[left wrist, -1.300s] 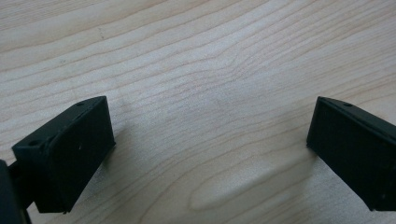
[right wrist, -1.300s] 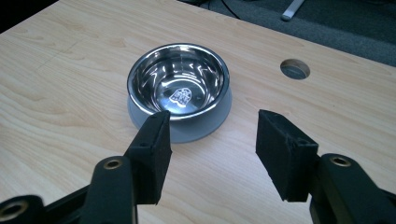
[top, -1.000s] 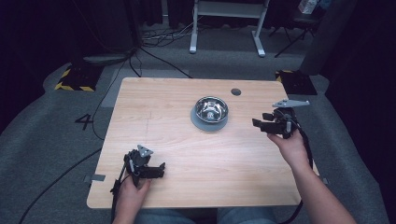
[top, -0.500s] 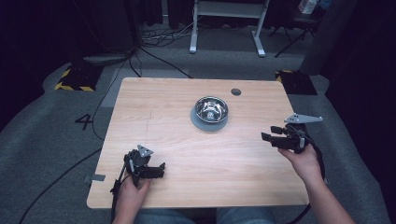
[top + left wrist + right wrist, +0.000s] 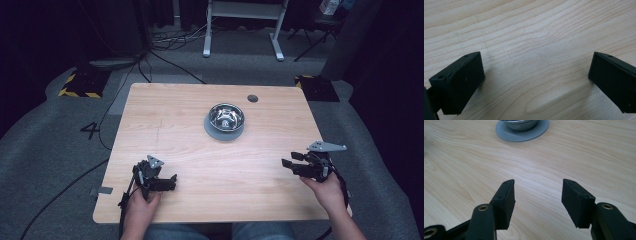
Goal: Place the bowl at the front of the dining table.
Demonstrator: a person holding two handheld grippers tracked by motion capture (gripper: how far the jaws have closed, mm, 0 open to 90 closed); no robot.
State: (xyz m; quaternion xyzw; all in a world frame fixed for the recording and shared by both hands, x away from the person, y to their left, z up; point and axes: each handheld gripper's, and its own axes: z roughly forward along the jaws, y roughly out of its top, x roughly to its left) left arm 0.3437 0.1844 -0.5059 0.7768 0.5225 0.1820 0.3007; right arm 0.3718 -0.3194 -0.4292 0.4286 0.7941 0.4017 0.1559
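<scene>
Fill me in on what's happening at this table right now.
A person sits at a wooden table with a hand-held gripper in each hand. The left hand-held gripper rests low at the near left edge, jaws wide open over bare wood. The right hand-held gripper is at the near right, jaws open and empty, pointing across the table. A metal bowl sits on a grey disc near the far middle, untouched.

A light wooden table (image 5: 200, 130) carries a steel bowl (image 5: 226, 116) on a grey round mat (image 5: 215, 133), well ahead of the right gripper's (image 5: 537, 195) open jaws.
</scene>
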